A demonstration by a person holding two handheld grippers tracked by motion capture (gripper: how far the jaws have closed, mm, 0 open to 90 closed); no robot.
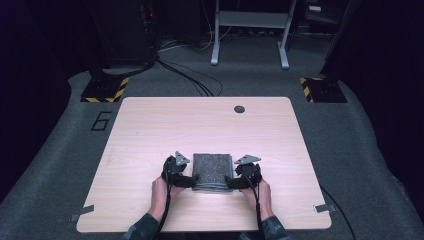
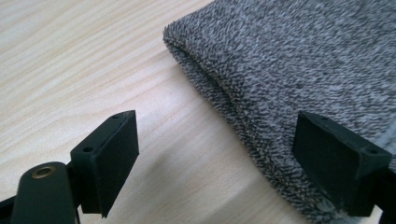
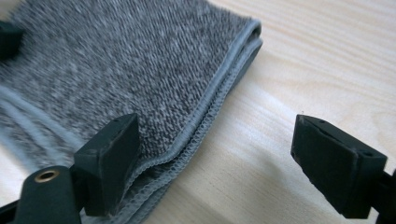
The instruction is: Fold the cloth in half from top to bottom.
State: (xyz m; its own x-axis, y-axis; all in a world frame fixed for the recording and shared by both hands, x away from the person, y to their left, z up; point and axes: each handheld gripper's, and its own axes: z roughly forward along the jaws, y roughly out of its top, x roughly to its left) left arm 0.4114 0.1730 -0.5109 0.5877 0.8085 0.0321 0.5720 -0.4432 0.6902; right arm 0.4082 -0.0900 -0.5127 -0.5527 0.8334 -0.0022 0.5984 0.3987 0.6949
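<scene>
My left tool (image 1: 194, 181) and my right tool (image 1: 231, 182) sit at the two near corners of a folded grey towel (image 1: 212, 170), which lies flat on the near middle of the wooden desk (image 1: 150, 130), squared up with its front edge. Both tools have their jaws spread apart and grip nothing.

Through the left gripper view, one jaw stands over bare wood and the other over the fuzzy folded edge of the towel (image 2: 289, 70), with no pad pressing on it. Through the right gripper view, one jaw overlaps the stitched hem of the towel (image 3: 140, 60) and the other stands clear over the desk (image 3: 303, 60).

I judge the towel to be light, soft and limp. It looks like terry cloth in several stacked layers, so it would sag and unfold if lifted by one point. The pile should give the pads good friction, so slipping is unlikely. The risk is pinching only the top layer and peeling the fold open. The best hold seems to be at the corners, one tool at each, with the jaws closing across the full thickness of the stack at the hemmed edge.
</scene>
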